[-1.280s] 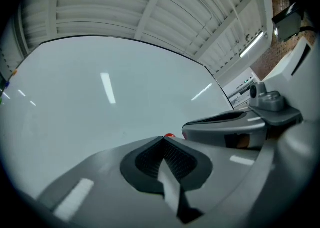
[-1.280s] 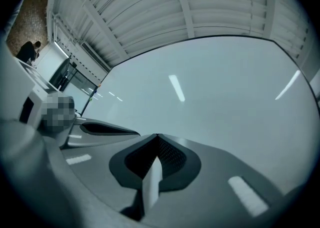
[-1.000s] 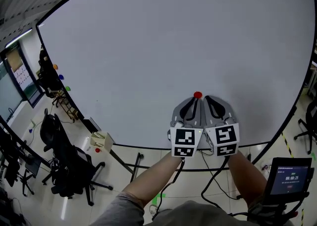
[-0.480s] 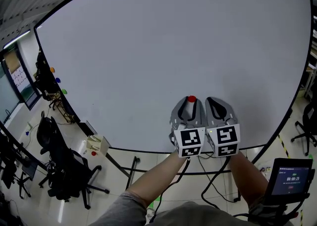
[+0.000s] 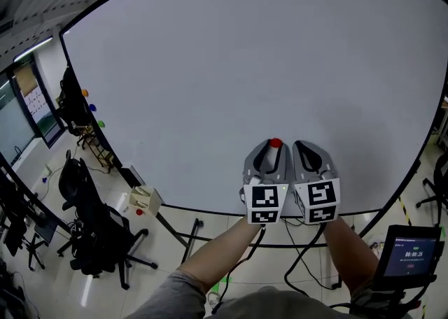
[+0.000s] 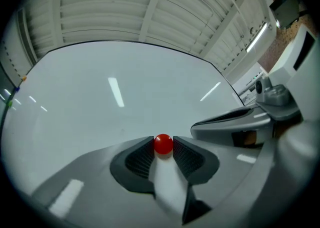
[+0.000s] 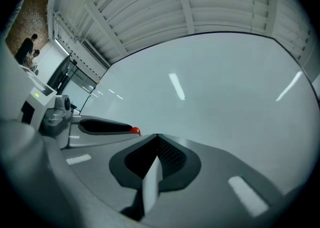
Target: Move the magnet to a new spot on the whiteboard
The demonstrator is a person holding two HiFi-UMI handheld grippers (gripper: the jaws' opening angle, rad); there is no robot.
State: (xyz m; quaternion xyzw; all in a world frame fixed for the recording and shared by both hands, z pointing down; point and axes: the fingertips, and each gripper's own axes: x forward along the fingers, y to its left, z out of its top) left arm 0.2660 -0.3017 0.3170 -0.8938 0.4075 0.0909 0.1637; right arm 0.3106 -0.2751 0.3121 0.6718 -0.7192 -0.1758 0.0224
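A small red round magnet (image 5: 276, 143) sits on the big whiteboard (image 5: 245, 66), low and right of centre. My left gripper (image 5: 274, 145) points at the board with the magnet (image 6: 163, 143) between its tips. Its jaws have just been closing, and both pads touch the magnet. My right gripper (image 5: 299, 144) hangs close beside it on the right. Its jaws (image 7: 156, 135) are shut with nothing between them. In the right gripper view the magnet (image 7: 135, 131) peeks out at the left gripper's tip.
The board's dark lower edge (image 5: 210, 209) runs just below the grippers. Black office chairs (image 5: 91, 220) stand on the floor at the left. Near them is a small box (image 5: 143, 199) at the board's foot. A screen with a timer (image 5: 413, 251) is at lower right.
The red magnet sat just past the left gripper's tips a second ago; now it lies between them with the pads on it. The right gripper keeps its place beside it.
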